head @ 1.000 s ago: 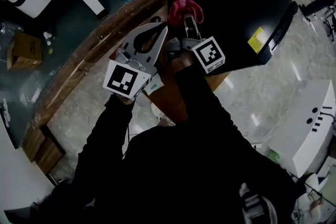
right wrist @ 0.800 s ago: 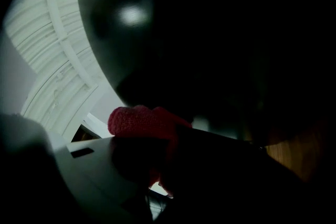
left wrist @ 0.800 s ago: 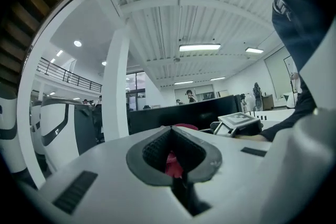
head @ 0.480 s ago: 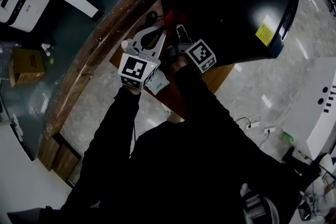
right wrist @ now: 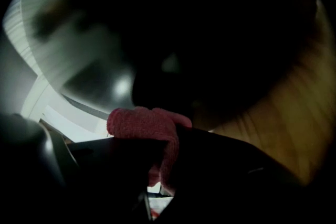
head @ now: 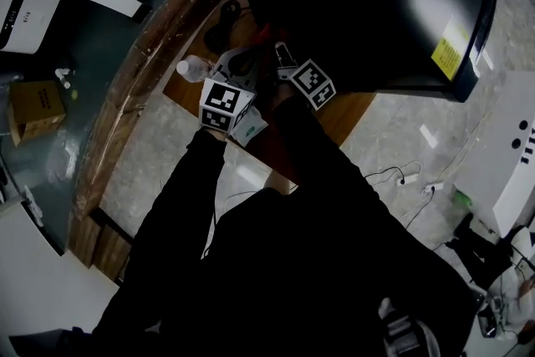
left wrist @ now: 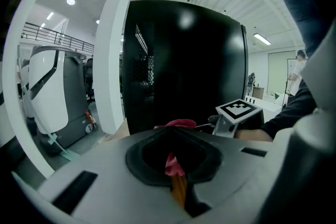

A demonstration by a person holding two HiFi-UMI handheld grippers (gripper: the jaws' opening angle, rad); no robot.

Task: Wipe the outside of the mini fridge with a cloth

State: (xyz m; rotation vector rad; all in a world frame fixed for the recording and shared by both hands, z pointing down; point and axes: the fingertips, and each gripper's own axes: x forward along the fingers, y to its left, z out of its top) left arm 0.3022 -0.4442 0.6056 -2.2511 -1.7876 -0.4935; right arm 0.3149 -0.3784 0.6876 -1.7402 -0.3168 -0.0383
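Head view, largest first: glossy black box-shaped mini fridge [head: 368, 4] filling the top, standing on a brown wooden tabletop [head: 347, 109]. Judged early or mid-wipe. No clean or dirty patches to tell apart on the dark shiny panels, so most of the outside best counted as left to do. Off the fridge's near lower corner, left gripper [head: 247, 58], jaws pressed together with nothing clamped as far as shown, merely aimed at the fridge's tall side wall, near it but apart. Just beside that, tucked closer under the fridge, right gripper [head: 282, 54], pinching a small pink-red knitted cloth [right wrist: 144, 123]: a wad bulging over the jaw tips, a strip caught down between them. Cloth held close against the fridge's dark face, low down near the tabletop; touching or just short of it, cannot tell. Looks set for a stroke along that lower face.
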